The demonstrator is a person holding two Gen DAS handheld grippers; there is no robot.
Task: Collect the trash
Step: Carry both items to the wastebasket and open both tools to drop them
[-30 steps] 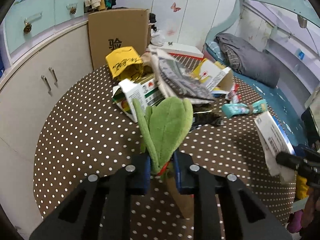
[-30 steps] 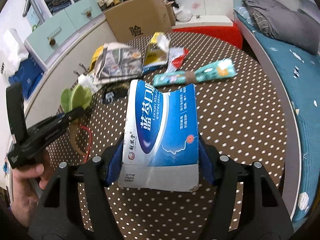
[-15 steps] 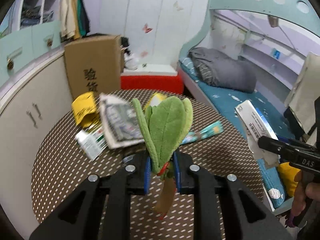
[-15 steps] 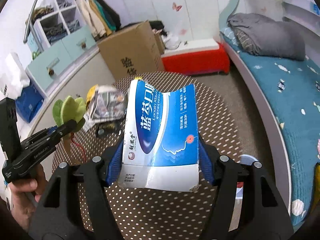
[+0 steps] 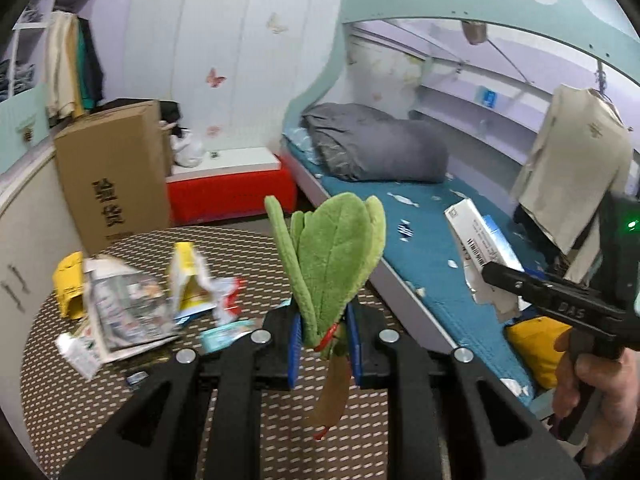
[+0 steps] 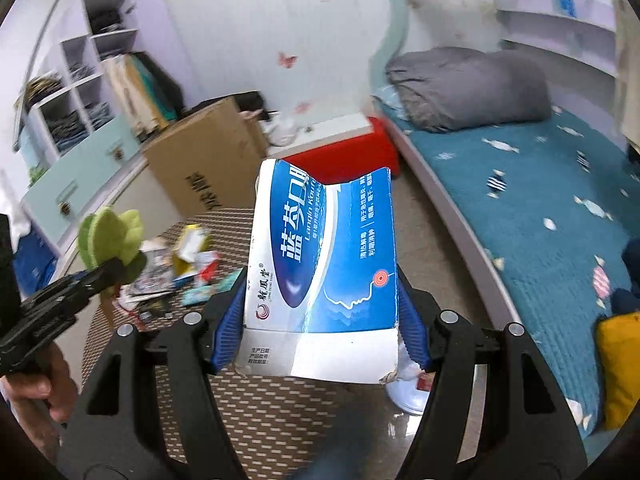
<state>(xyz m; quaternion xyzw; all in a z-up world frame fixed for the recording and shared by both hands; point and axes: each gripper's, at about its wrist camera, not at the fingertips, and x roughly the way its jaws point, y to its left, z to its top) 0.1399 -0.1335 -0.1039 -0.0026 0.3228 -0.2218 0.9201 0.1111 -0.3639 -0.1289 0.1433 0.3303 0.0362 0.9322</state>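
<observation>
Blue-white toothpaste box [image 6: 320,256]: large Chinese characters "蓝芩口", Latin "Langin Kou…", brand mark "龍鳳堂", small Chinese print too fine to read. Cardboard box [image 5: 112,176]: black characters "验货". Right gripper [image 5: 490,272] body: embossed "DAS".

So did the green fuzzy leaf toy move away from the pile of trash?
Yes. The green plush leaf toy, pinched in the left gripper, has lifted up and back from the brown dotted round table; the trash pile now sits lower left.

The litter [image 5: 132,308] on the tabletop [image 5: 72,400] is smeared by blur; the box [image 6: 320,264] hides the tabletop's far edge.
</observation>
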